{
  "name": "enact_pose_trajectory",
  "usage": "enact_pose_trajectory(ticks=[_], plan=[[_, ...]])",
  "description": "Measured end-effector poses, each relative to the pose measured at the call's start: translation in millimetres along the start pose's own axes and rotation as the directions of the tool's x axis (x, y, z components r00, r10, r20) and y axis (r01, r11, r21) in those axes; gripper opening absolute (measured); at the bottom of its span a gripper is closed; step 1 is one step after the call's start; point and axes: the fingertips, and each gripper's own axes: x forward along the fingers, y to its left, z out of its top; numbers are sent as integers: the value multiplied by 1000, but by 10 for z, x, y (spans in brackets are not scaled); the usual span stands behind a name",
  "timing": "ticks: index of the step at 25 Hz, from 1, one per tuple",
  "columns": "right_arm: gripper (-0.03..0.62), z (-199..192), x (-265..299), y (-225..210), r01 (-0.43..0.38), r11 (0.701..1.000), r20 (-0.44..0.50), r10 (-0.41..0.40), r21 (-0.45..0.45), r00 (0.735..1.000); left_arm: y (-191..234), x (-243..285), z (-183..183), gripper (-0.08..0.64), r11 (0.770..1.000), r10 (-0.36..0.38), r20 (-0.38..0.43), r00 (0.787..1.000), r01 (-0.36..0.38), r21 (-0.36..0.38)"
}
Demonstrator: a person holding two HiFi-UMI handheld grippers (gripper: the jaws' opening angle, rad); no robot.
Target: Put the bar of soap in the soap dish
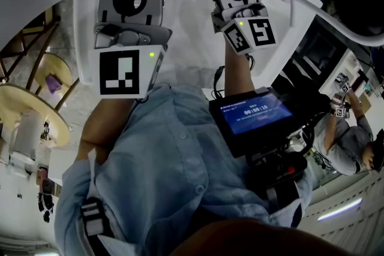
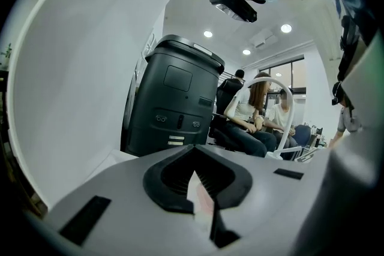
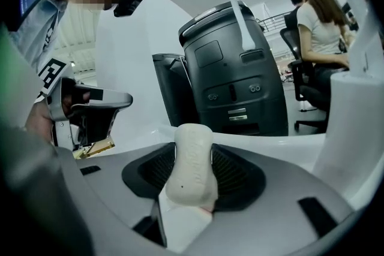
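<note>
The right gripper [image 3: 193,175] clamps the pale bar of soap [image 3: 192,150] upright, before the black machine [image 3: 231,69]; the left gripper [image 2: 195,181] is closed, empty.

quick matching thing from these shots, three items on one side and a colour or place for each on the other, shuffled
Things:
1 bar of soap
2 screen
3 lidded bin

Colour or place:
a dark grey
b lit blue
c off-white, clamped in the right gripper

Pairs: 1-c, 2-b, 3-a
</note>
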Motion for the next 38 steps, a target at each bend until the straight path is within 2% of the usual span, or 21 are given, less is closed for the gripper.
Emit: enact_pose_trajectory(ticks=[11,16,29,38], plan=[[201,-51,31,19,19,995,-58,-25,-103,998,25,-28,4,8,1000,11,-6,1000,-11,-2],[199,-50,59,28,36,981,-84,-53,-189,995,31,-30,5,8,1000,14,-5,1000,-14,-1],[201,-20,139,-59,66,952,-112,-103,-298,988,46,-28,5,8,1000,16,-8,1000,-16,0],[201,-36,120,-73,66,954,-134,-110,-294,985,47,-26,-7,8,1000,13,-12,1000,-13,3]])
